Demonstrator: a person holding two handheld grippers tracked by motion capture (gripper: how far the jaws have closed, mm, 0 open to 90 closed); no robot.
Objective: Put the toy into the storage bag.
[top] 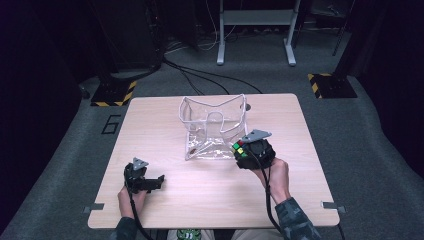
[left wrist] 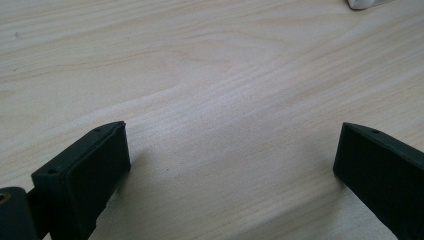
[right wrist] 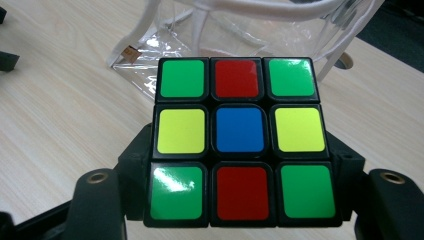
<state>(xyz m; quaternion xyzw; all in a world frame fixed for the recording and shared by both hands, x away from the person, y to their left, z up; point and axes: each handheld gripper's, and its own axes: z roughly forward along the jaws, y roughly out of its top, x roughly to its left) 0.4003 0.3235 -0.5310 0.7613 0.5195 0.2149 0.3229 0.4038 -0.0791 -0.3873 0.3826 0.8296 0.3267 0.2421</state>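
Between my right gripper (right wrist: 235,200)'s jaws I have the puzzle cube (right wrist: 237,140) clamped just beside the clear bag (top: 215,127) on the table (top: 210,195), while my left gripper (left wrist: 230,165)'s jaws stand apart, empty, over bare wood.

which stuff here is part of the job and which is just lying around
In use:
- puzzle cube, clamped in the right tongs
- clear bag, standing open just beyond the cube

Idle or background:
- left tongs, open on the table
- cables on the floor
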